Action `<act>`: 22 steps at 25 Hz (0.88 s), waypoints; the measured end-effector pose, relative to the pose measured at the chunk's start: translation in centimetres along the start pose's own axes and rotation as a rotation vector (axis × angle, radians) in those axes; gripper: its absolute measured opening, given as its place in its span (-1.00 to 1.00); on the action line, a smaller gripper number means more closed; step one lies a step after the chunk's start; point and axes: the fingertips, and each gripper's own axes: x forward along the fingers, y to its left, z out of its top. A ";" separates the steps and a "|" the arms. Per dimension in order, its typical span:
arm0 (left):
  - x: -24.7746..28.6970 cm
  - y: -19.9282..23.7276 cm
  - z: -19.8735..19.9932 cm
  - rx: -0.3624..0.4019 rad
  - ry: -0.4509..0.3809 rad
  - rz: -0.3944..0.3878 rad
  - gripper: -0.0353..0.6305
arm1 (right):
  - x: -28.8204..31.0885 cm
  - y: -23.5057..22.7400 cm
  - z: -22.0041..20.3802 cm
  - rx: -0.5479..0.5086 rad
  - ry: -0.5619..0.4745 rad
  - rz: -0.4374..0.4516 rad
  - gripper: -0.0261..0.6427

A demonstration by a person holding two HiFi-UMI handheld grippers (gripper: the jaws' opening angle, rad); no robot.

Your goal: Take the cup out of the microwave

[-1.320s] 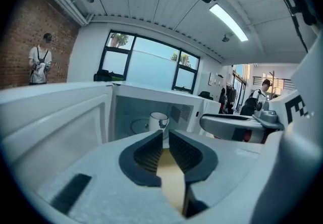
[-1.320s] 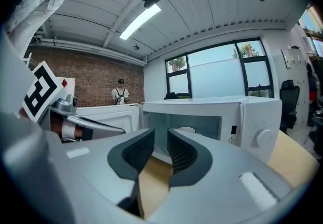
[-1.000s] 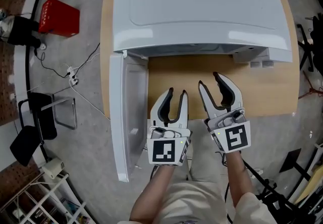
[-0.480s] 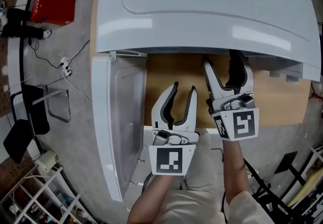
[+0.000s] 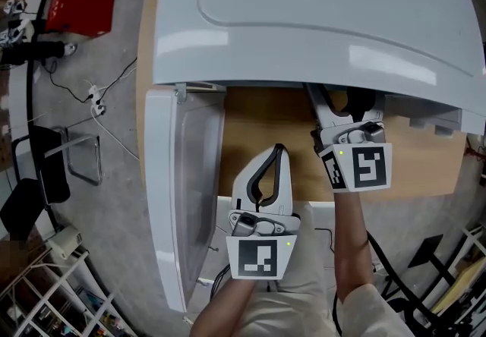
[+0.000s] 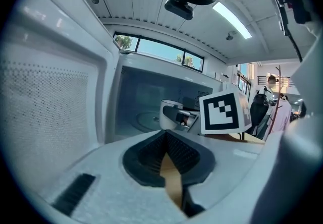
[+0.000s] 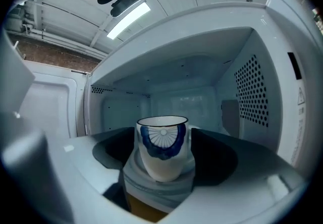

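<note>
A white cup (image 7: 162,151) with a blue fan pattern stands upright on the turntable inside the white microwave (image 5: 319,17). My right gripper (image 7: 164,161) reaches into the cavity, and its jaws are opening, one on each side of the cup with a gap showing at both pads. In the head view its fingertips are hidden under the microwave's top. My left gripper (image 5: 279,152) hangs shut and empty over the wooden table (image 5: 262,119), in front of the opening. From the left gripper view the cup (image 6: 168,113) shows partly behind the right gripper's marker cube.
The microwave door (image 5: 186,199) stands swung open at the left, beside my left gripper. On the floor to the left lie a red box (image 5: 80,5), cables and a black chair. A person (image 6: 276,102) stands far off at the right.
The left gripper's jaws have gone from spread to shut. My right gripper has pushed further into the microwave with its jaws wider, so its tips are now under the top.
</note>
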 end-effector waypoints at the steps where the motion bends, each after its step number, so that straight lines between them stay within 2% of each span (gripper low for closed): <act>1: 0.0 -0.1 0.0 0.002 0.002 -0.006 -0.89 | 0.3 0.0 -0.1 -0.002 0.002 0.003 0.11; 9: -0.3 0.6 -0.9 0.015 0.031 -0.004 -0.89 | 2.1 -0.1 -0.7 -0.005 0.011 0.006 0.16; 22: -0.6 1.7 -0.8 0.015 0.024 0.016 -0.89 | 2.4 -0.3 -0.7 -0.025 0.009 -0.020 0.18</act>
